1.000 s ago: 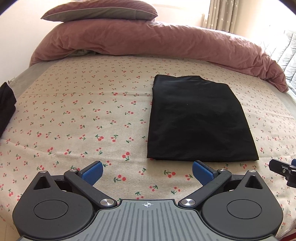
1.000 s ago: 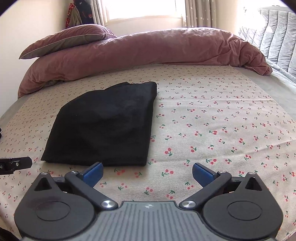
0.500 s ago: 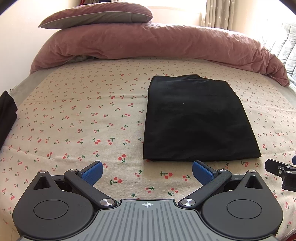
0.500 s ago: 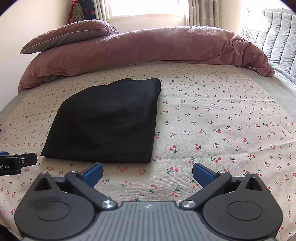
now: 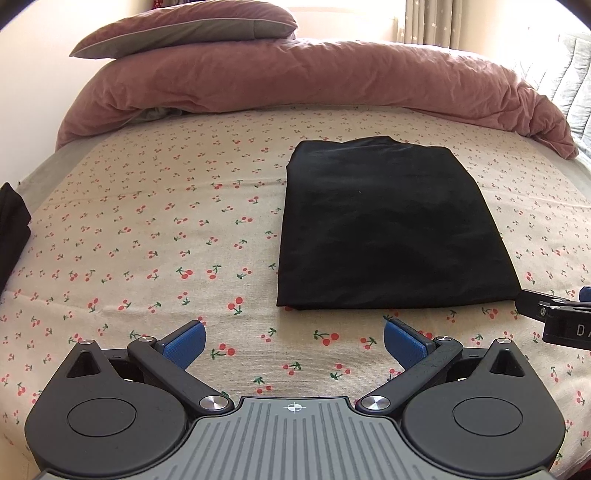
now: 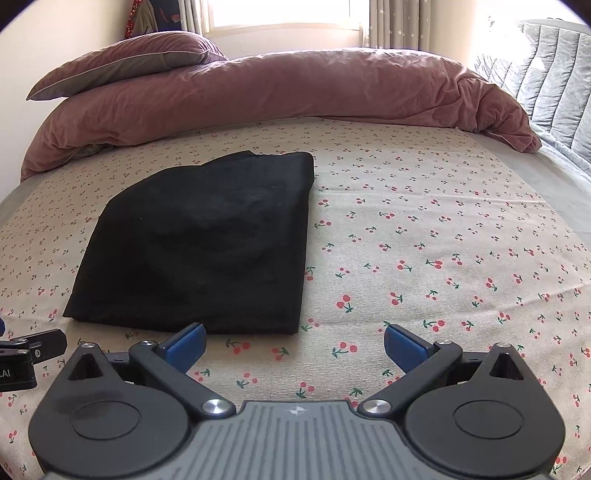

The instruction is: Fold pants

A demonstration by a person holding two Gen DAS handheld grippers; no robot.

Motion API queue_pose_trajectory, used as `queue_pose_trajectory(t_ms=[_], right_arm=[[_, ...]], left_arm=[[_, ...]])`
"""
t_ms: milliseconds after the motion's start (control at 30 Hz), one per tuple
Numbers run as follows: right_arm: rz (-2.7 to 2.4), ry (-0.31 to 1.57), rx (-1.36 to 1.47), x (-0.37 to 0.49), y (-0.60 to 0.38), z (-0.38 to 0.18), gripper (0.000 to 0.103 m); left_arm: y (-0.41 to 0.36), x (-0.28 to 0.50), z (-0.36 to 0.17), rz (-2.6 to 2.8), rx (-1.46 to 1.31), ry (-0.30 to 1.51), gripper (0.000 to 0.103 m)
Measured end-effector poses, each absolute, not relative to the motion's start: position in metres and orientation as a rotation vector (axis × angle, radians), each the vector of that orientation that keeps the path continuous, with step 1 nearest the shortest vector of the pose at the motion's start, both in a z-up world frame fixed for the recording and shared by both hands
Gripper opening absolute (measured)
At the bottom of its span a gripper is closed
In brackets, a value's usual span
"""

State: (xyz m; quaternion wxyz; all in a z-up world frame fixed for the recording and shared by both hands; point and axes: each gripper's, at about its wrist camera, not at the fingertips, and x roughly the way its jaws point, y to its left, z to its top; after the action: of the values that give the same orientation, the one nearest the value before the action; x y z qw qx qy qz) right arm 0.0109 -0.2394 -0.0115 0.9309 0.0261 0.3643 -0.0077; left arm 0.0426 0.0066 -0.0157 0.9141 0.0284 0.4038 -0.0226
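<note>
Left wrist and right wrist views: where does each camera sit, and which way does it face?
Left wrist: on the left gripper, low over the bed sheet, facing the duvet; folded black pants ahead-right; right gripper at right edge.
Right wrist: on the right gripper, same heading; pants ahead-left; left gripper at left edge.
Shared: pants, sheet, duvet, pillow.
</note>
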Motion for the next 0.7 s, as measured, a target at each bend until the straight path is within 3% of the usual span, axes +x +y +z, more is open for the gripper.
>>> queue_pose_trajectory(t_ms=[700], right_arm=[[0.007,0.752,0.026,0.0097,-0.2321,-0.0116,0.103]], left_arm=[[0.0086,0.043,-0.018,-0.036,0.056,0.839,0.103]])
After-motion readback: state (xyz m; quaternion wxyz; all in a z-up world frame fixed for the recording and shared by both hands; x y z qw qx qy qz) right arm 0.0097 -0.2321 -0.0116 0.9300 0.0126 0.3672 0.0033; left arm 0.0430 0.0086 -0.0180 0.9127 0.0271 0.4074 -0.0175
